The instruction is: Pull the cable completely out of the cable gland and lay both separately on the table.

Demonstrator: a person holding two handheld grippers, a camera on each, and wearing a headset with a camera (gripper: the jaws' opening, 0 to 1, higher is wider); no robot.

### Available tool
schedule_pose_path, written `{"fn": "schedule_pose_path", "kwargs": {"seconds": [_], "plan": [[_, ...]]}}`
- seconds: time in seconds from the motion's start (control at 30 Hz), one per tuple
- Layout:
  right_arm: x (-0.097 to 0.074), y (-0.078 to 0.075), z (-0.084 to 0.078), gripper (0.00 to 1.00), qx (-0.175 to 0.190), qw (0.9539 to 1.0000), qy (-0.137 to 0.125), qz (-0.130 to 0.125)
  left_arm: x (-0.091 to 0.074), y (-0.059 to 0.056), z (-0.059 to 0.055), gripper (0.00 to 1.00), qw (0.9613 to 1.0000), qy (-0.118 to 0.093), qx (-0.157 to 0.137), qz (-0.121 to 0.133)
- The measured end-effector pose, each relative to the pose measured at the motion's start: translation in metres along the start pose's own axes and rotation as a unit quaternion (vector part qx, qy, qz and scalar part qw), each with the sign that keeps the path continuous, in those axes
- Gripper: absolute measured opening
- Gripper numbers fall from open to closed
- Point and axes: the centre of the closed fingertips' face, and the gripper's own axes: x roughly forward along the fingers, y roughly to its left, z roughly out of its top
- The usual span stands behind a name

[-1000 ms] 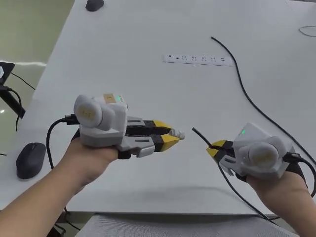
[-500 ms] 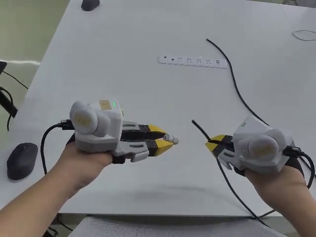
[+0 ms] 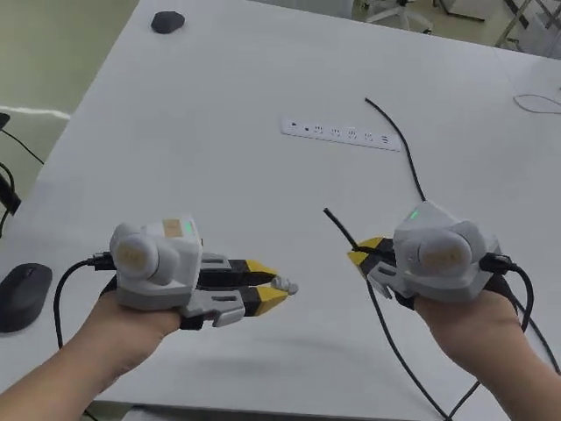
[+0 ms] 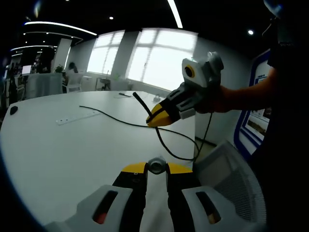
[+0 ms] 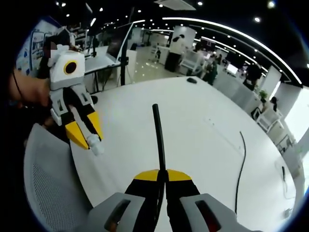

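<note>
The gap between left gripper (image 3: 282, 288) and right gripper (image 3: 354, 255) is open over bare table (image 3: 219, 175). A power strip (image 3: 340, 132) lies ahead; the cable (image 3: 336, 224) trails under the right one, seemingly clear of the left.

1. Cable gland (image 3: 286, 285): small, pale grey, pinched at the tips of the left tongs (image 3: 273, 288), above the near edge of the tabletop (image 3: 219, 167).
2. Cable (image 3: 337, 225): thin, black, apart from the gland, clamped in the right tongs (image 3: 359, 255), end jutting out.

The left gripper (image 3: 277, 293), lower left, and the right gripper (image 3: 358, 257), lower right, are white and grey with yellow and black tips. The cable gland (image 3: 285, 286) is pale grey. The cable (image 3: 337, 225) is black. The table (image 3: 219, 105) and power strip (image 3: 340, 133) are white. The mouse (image 3: 22, 296) at the left edge is dark grey.
</note>
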Motion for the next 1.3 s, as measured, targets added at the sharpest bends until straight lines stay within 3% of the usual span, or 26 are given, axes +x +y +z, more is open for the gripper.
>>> {"fn": "schedule_pose_path", "kwargs": {"seconds": [0.17,0.4,0.7,1.07,1.17,1.3], "plan": [[0.01,-0.007,0.013,0.0,0.026,0.9996,-0.009,0.006,0.0,0.001,-0.015,0.15,1.0,0.006,-0.003,0.002],[0.029,-0.02,0.027,0.0,0.023,0.9996,-0.01,0.012,0.0,0.009,-0.032,0.15,0.9997,0.013,-0.017,0.008],[0.064,-0.024,0.048,0.0,0.011,0.9995,-0.017,0.023,-0.001,0.021,-0.049,0.15,0.9993,0.016,-0.026,0.021],[0.121,0.01,0.061,0.0,-0.048,0.9954,-0.019,0.081,-0.002,0.031,-0.068,0.15,0.9988,0.012,-0.033,0.033],[0.135,0.017,0.063,0.0,-0.04,0.9945,-0.018,0.095,-0.003,0.035,-0.073,0.15,0.9984,0.012,-0.04,0.038],[0.155,0.025,0.058,0.0,-0.057,0.9921,-0.008,0.111,-0.004,0.04,-0.079,0.15,0.9978,0.012,-0.05,0.042]]}}
